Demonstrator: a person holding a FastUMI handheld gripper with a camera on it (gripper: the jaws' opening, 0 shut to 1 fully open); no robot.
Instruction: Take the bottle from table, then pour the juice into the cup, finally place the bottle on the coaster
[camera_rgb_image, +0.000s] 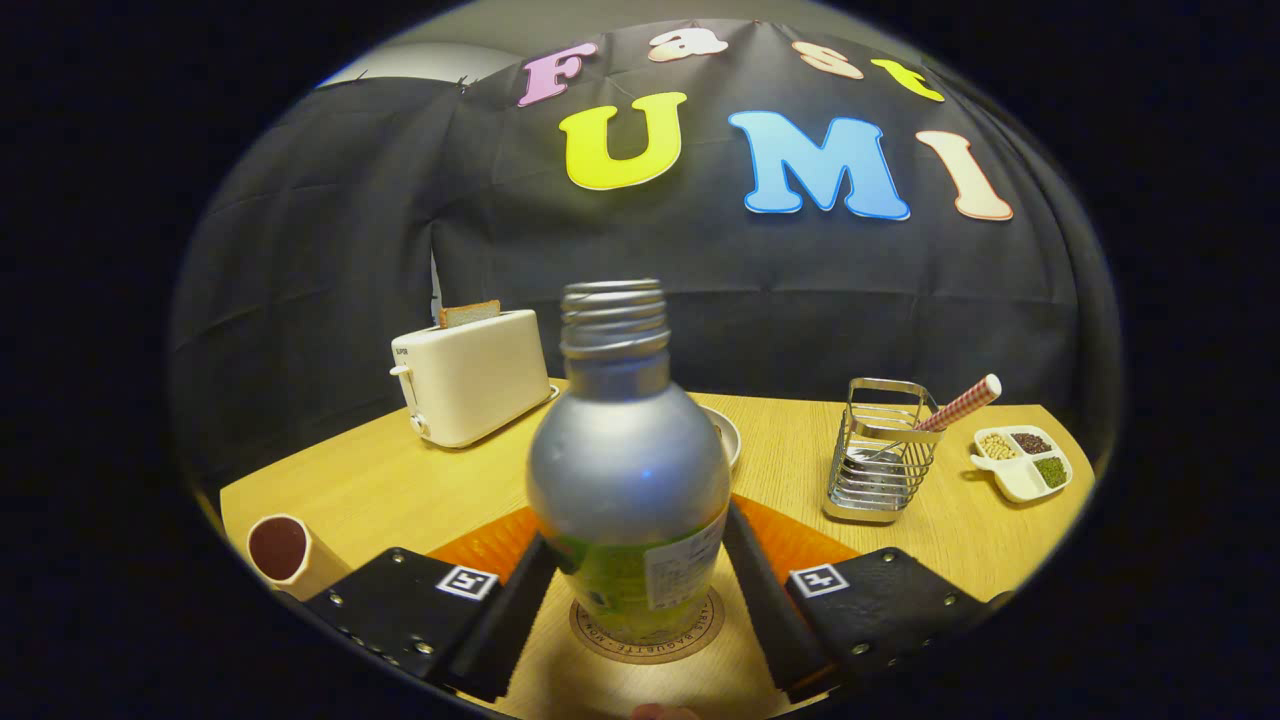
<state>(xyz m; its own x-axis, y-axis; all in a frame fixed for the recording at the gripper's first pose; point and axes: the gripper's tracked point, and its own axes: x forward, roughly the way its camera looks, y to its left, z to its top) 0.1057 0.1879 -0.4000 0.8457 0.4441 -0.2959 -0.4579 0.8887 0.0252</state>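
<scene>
Pale wood makes up the surface, with dark cloth hung behind it as the booth's wall. At the centre stands the bottle, silver-shouldered with a threaded, uncapped neck and a greenish label lower down; it is upright and its base rests on the round coaster, whose printed rim shows around the bottom of the bottle. The tongs have a finger on either side of the bottle's lower body, each lying right against it, so they appear closed on the bottle. An orange mat lies under this area, showing beyond both fingers. Left of the left finger, near the surface's edge, stands the cup, filled with a dark red drink. Just behind the bottle, part of a shallow bowl peeks out. Further back to the left sits a cream toaster with a slice of bread sticking out of its slot. To the right is a wire rack holding a checked straw-like stick, and beyond it a small divided dish of grains and seeds.
</scene>
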